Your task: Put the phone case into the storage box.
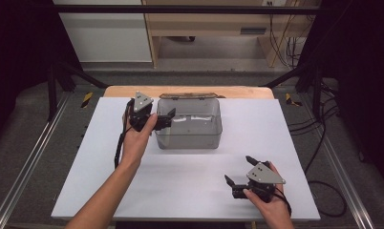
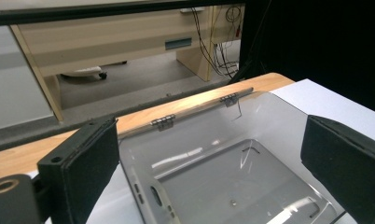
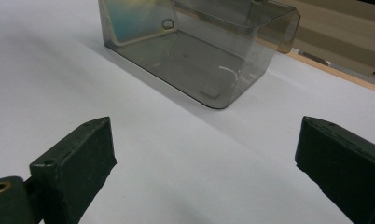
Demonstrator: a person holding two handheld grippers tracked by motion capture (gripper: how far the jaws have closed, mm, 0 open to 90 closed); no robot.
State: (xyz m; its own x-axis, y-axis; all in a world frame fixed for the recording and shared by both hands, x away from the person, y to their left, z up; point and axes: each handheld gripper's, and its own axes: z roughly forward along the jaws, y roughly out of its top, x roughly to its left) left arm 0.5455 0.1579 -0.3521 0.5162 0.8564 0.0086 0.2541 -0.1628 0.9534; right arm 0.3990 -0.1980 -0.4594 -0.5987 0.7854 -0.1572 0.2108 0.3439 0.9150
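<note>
**Both grippers open at the clear box**

We hold the left gripper (image 1: 165, 118) at the left wall of the box (image 1: 188, 138), which sits open-topped near the far middle of the white table (image 1: 190, 191), its lid (image 1: 188, 96) folded back behind it. Its jaws are spread wide with nothing between the pads; in the left gripper view we look past them into the empty box (image 2: 251, 172). Our right gripper (image 1: 238, 169) rests well apart, near the table's front right, jaws wide too and nothing gripped, facing the box (image 3: 195, 60).
</note>
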